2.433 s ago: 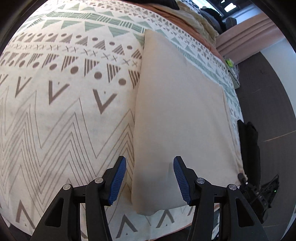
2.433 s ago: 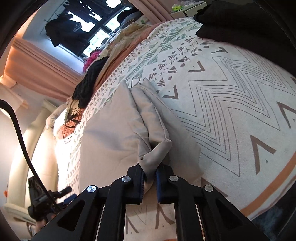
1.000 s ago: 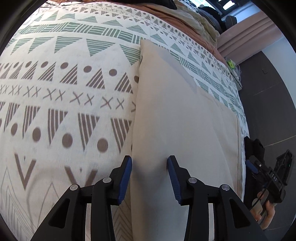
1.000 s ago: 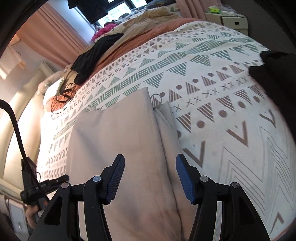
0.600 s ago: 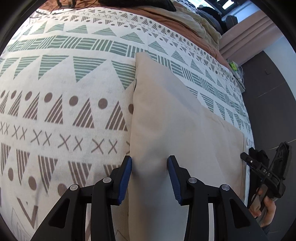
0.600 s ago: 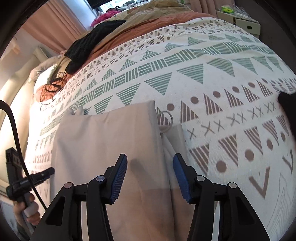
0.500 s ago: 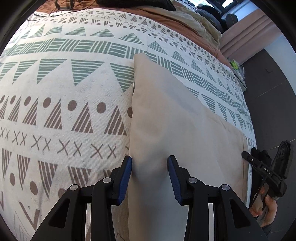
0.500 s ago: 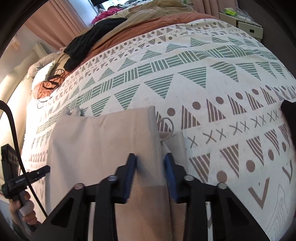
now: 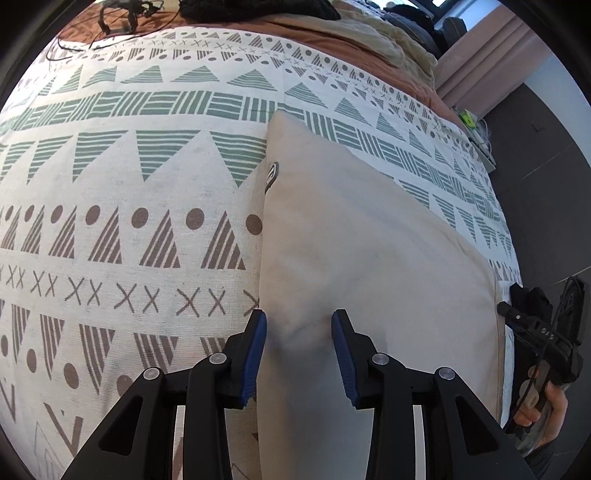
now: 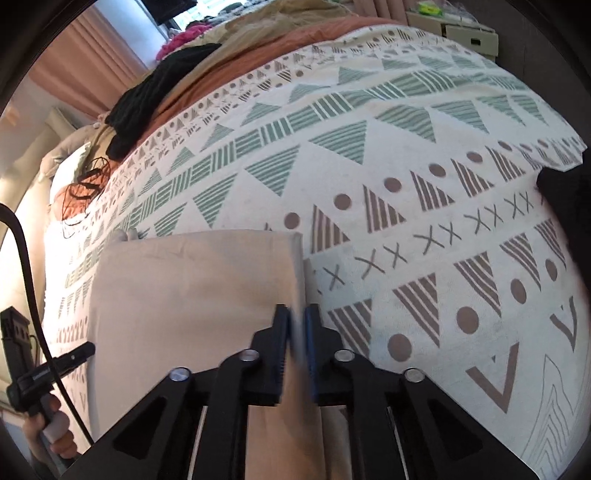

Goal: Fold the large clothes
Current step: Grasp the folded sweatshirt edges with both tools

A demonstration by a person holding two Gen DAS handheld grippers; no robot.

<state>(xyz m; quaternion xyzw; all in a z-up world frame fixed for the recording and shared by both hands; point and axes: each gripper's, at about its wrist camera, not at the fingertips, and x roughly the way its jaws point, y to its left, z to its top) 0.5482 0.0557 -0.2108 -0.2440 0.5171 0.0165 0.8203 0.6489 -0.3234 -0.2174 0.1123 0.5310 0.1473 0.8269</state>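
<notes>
A beige folded garment (image 9: 369,240) lies flat on a patterned bedspread (image 9: 129,184). My left gripper (image 9: 298,332) straddles the garment's left fold edge near its front. Its jaws are closing, a slight ridge of cloth stands between the blue pads, and the gap is still wide. In the right wrist view the same garment (image 10: 192,280) lies left of centre. My right gripper (image 10: 295,325) is closing on its right edge, with the pads nearly together and cloth pinched between them. A hand (image 9: 535,406) carries the right tool at the bed's edge.
Black clothes (image 10: 147,99), tan and rust bedding and tangled cables (image 10: 85,184) lie at the far end of the bed. A black item (image 10: 569,199) rests at the right edge. A pale nightstand (image 10: 461,33) stands beyond. Dark floor (image 9: 535,166) borders the bed.
The right jaws went from wide open to nearly together on the garment's right edge. Both grippers moved up along the garment toward its far end. The left jaws narrowed slightly.
</notes>
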